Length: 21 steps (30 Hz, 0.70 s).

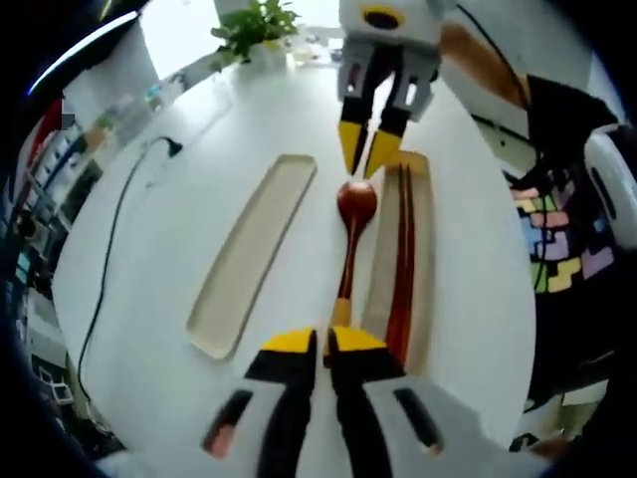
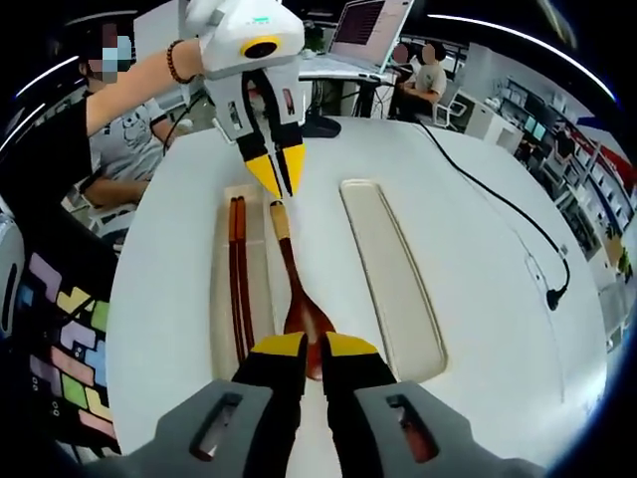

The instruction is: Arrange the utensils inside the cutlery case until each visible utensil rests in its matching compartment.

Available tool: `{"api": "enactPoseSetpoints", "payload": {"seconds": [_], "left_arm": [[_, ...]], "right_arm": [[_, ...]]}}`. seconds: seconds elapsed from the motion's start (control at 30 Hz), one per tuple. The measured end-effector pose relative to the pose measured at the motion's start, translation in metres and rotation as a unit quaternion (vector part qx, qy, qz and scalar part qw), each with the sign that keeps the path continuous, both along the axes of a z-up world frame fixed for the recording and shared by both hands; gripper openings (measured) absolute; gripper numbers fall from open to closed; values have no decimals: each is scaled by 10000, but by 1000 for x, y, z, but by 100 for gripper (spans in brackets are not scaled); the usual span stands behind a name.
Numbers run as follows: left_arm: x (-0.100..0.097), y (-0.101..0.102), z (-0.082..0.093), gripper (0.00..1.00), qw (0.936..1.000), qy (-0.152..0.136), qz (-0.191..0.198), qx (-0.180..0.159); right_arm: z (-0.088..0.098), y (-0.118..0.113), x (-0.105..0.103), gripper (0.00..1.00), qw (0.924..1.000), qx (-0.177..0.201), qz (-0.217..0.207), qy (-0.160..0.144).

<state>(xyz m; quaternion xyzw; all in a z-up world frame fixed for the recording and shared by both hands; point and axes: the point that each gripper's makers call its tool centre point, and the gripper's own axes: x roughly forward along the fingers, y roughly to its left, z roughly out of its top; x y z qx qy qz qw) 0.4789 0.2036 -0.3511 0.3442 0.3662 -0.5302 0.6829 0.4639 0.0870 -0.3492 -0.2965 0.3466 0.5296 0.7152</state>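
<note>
A dark wooden spoon (image 1: 348, 249) lies on the white table between two long beige trays. Its handle end runs into the narrow gap of my left gripper (image 1: 321, 344), which is shut on it. That gripper (image 2: 280, 177) comes down from the top of the right gripper view onto the handle tip. My right gripper (image 2: 316, 347) has its jaws nearly together over the spoon's bowl (image 2: 308, 324); a grip on the bowl cannot be made out. In the left gripper view its tips (image 1: 363, 159) meet just beyond the bowl. A pair of red-brown chopsticks (image 1: 403, 249) lies in one tray (image 1: 426, 199).
The other tray (image 1: 249, 254) holds nothing, and appears again (image 2: 393, 279) in the right gripper view. A black cable (image 2: 508, 209) crosses the table to a plug. A potted plant (image 1: 257, 30) stands at the far edge. People sit around the table, one with a laptop (image 2: 368, 30).
</note>
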Motion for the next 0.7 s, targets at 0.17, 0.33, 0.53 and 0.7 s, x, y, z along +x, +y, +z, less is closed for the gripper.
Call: {"api": "enactPoseSetpoints", "payload": {"seconds": [0.17,0.33,0.53,0.7], "left_arm": [[0,-2,-8,2,9997,55,-151,172],[-8,-5,-12,4,9989,136,-419,127],[-6,-3,-14,5,9990,128,-385,196],[-8,-3,-16,7,9989,129,-403,197]], "right_arm": [[-6,-2,0,7,9998,-185,40,69],[-10,-5,0,8,9993,-345,118,47],[-15,-4,-2,11,9991,-394,174,52],[-17,-7,-2,14,9982,-495,295,-162]]}}
